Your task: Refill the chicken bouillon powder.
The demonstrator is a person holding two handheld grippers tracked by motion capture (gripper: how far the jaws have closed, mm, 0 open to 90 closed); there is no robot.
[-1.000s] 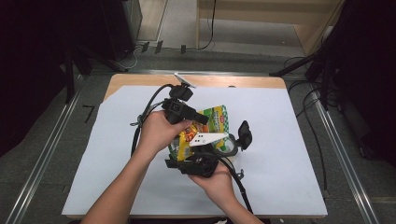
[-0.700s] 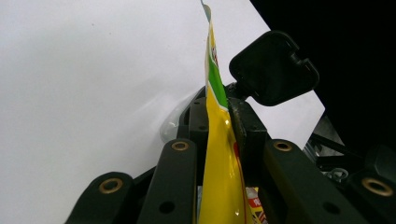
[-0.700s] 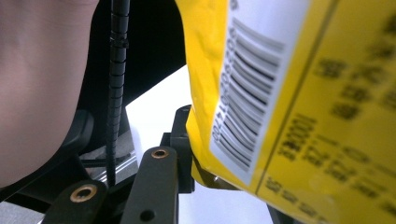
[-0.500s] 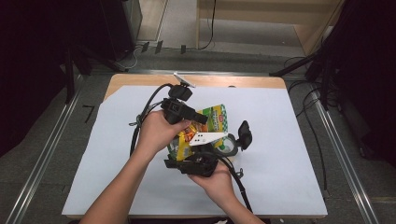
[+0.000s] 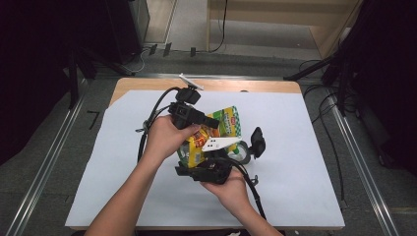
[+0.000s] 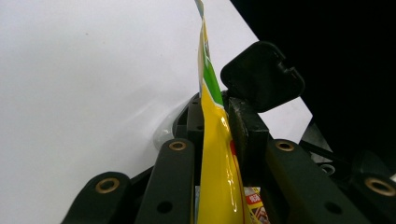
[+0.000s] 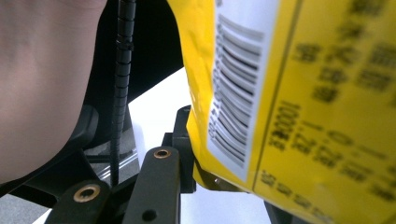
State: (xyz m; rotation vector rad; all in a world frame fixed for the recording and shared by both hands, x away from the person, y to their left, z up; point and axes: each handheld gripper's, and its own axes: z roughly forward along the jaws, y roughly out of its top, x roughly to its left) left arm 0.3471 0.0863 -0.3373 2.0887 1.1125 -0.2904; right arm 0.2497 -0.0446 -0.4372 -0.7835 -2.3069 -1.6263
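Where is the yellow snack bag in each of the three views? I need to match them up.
High view: the yellow snack bag sits mid-table, between the two hands.
Left gripper view: the bag runs edge-on up the centre, pinched between the black jaws.
Right gripper view: the bag covers the right side, barcode facing the camera, its lower edge in the jaws.
Shared landmark: the white table cover.
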